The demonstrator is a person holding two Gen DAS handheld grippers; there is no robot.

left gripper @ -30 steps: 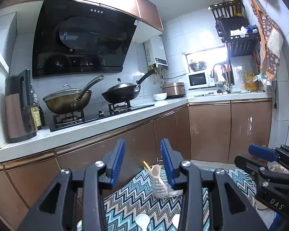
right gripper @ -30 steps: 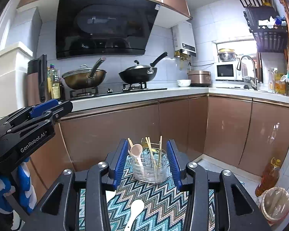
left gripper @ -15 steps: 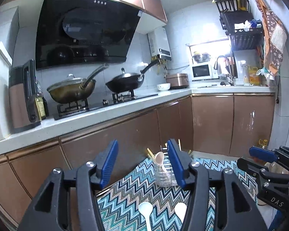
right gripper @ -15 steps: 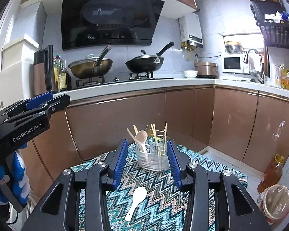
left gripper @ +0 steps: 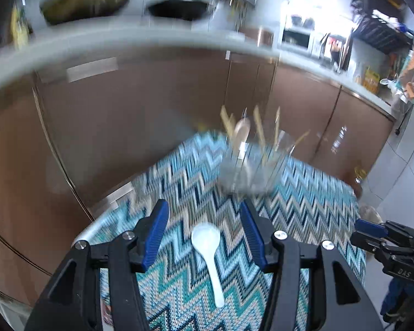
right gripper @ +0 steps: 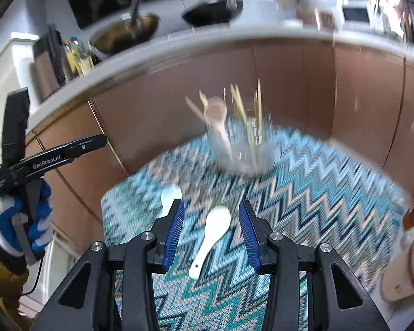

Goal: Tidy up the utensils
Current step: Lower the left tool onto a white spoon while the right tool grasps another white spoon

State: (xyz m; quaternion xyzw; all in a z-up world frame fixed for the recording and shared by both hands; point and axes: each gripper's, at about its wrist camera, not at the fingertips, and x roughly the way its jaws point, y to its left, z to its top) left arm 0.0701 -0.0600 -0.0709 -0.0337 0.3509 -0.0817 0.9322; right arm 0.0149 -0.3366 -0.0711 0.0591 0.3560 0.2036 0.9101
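A table with a blue zigzag cloth (left gripper: 317, 201) carries a clear utensil holder (left gripper: 248, 165) with chopsticks and a wooden spoon standing in it. A white spoon (left gripper: 207, 248) lies flat on the cloth, framed by the fingers of my left gripper (left gripper: 203, 207), which is open and not touching it. In the right wrist view a second white spoon (right gripper: 215, 231) lies between the fingers of my open right gripper (right gripper: 210, 205), also untouched. Part of the first spoon (right gripper: 171, 195) shows beside the left finger. The holder (right gripper: 240, 149) stands further back. Both views are blurred.
Brown cabinets (right gripper: 289, 82) and a counter with two pans (right gripper: 212, 13) stand behind the table. A gloved hand (right gripper: 22, 220) holds the left gripper (right gripper: 69, 151) at the table's left. A lidded tub (right gripper: 405, 262) sits low at the right.
Both grippers have dropped and tipped down toward the cloth. The left jaws stand wider than a second ago. Each white spoon now lies between a gripper's fingers in its view.
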